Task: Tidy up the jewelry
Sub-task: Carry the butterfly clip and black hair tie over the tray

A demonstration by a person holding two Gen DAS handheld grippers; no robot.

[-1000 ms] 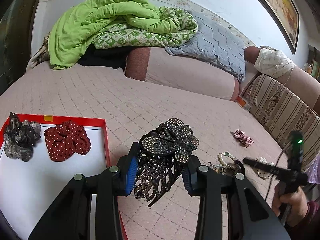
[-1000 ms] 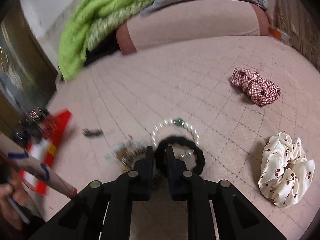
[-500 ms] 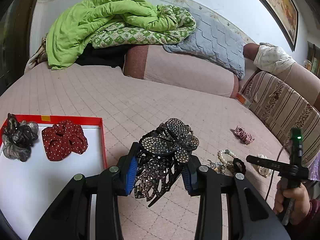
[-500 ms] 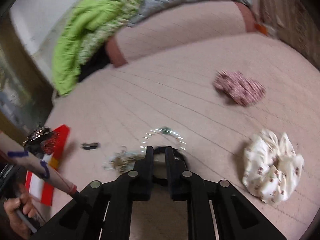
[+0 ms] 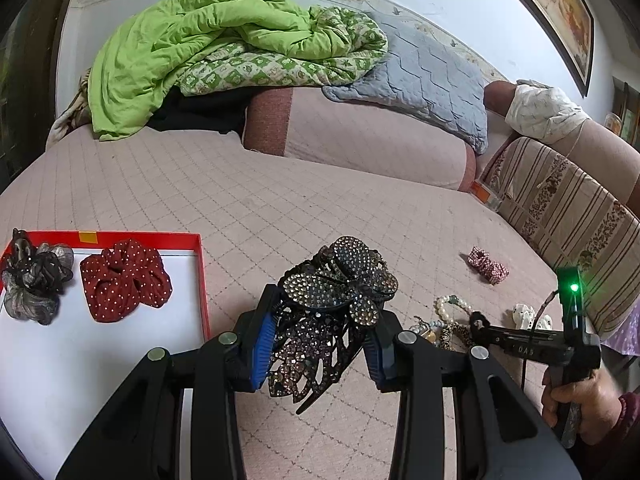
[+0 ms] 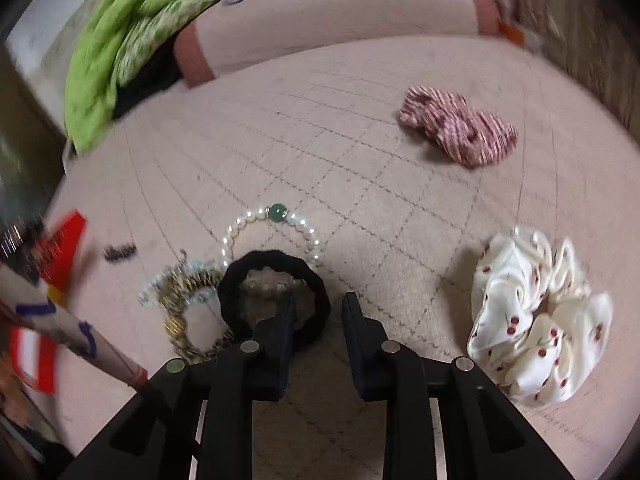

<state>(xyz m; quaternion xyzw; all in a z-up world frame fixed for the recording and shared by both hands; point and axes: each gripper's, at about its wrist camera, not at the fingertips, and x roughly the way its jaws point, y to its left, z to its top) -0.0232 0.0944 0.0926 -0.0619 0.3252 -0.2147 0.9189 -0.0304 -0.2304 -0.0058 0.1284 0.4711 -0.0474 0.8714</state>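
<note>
My left gripper (image 5: 320,332) is shut on a dark rhinestone butterfly hair claw (image 5: 332,312), held above the pink bed just right of the red-rimmed white tray (image 5: 202,276). The tray holds a grey-black scrunchie (image 5: 34,276) and a red dotted scrunchie (image 5: 124,278). My right gripper (image 6: 318,314) is open; its left finger sits inside a black hair tie (image 6: 272,292) lying on the bed. A pearl bracelet (image 6: 272,232) and a gold-patterned bracelet (image 6: 184,300) lie beside the tie.
A white cherry scrunchie (image 6: 536,320) lies to the right and a red checked scrunchie (image 6: 456,128) farther back. A small dark clip (image 6: 120,252) lies left. Green quilt (image 5: 208,48), pillows and a bolster line the back; striped cushions (image 5: 568,216) stand right.
My right gripper has opened and let go of the black hair tie, which now rests around its left finger. The left gripper has held the hair claw and shifted slightly.
</note>
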